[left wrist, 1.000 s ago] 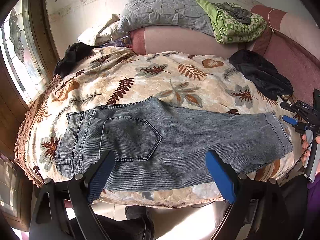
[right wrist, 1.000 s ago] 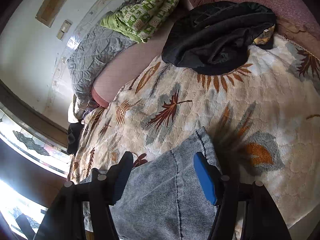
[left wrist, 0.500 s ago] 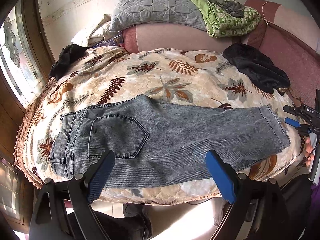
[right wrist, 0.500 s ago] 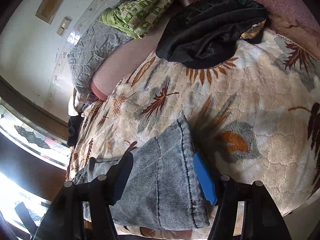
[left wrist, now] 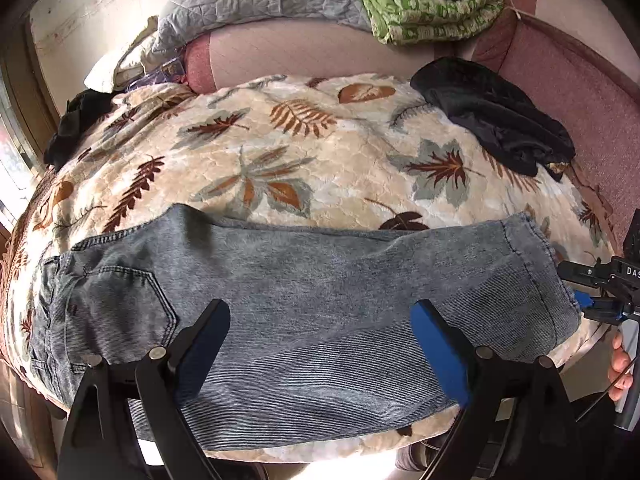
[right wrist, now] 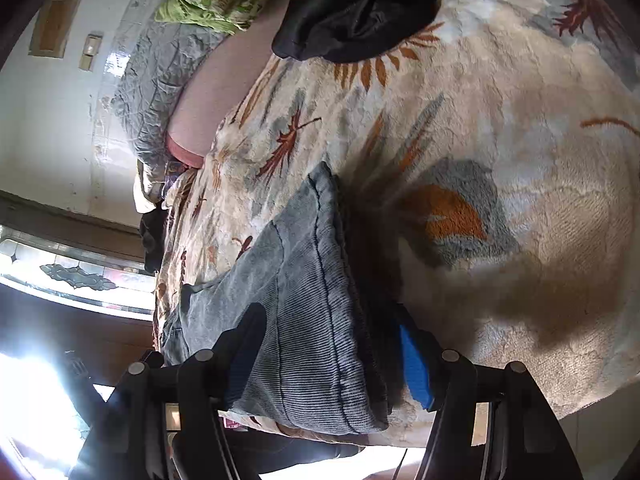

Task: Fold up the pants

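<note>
- The jeans [left wrist: 312,304] lie flat across the lower half of the left view, on the leaf blanket [left wrist: 320,160]; waist at lower left, hem [right wrist: 332,320] at right.
- My left gripper [left wrist: 320,344] hovers over the mid-leg, jaws spread wide, holding nothing.
- My right gripper [right wrist: 332,356] straddles the hem at bottom centre of its view. The fingers sit either side of the cloth, not yet closed on it.
- Handling, by my judgement: denim is heavy, soft and limp, not slippery. It should drape and hold a crease. Take hold at the hem, gripping both layers.
- A black garment [left wrist: 496,128] lies at upper right, well apart from the jeans. The fold path toward the waist looks unobstructed.
</note>
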Motion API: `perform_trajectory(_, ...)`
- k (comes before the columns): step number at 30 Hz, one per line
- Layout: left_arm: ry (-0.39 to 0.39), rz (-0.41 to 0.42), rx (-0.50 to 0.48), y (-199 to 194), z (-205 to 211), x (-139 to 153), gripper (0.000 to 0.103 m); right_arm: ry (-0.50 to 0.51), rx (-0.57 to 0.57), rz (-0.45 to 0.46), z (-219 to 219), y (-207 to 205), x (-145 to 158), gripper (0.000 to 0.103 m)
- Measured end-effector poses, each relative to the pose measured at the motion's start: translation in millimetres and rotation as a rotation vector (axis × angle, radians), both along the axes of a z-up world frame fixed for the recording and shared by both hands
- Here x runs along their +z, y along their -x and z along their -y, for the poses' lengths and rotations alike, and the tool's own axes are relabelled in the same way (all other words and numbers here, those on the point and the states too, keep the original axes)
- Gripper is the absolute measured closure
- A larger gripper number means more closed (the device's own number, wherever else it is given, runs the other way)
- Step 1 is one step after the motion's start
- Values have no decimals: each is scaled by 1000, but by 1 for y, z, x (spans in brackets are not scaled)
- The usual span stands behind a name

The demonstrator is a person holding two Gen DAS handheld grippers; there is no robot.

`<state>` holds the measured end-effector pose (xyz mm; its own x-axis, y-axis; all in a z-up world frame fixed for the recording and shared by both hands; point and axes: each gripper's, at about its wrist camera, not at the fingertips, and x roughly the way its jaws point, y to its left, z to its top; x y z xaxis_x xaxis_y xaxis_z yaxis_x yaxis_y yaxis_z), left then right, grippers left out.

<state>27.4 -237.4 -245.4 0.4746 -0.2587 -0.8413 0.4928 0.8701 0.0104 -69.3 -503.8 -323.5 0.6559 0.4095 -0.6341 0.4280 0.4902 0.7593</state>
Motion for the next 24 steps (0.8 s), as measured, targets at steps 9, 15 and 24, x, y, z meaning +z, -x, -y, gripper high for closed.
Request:
perform_trajectory(9,-106,-28,55,-16,-8,-39,11,-123,-4,33,9,-4,-15,37)
perform_trajectory(15,-124,-114,79,-24,-19,-69,11,-152,54,30,-5,-23,-20,35)
perform_trajectory(24,-109,-91,86,-22,-19,-70,10,-181,66,19,-7,-28,-27,55)
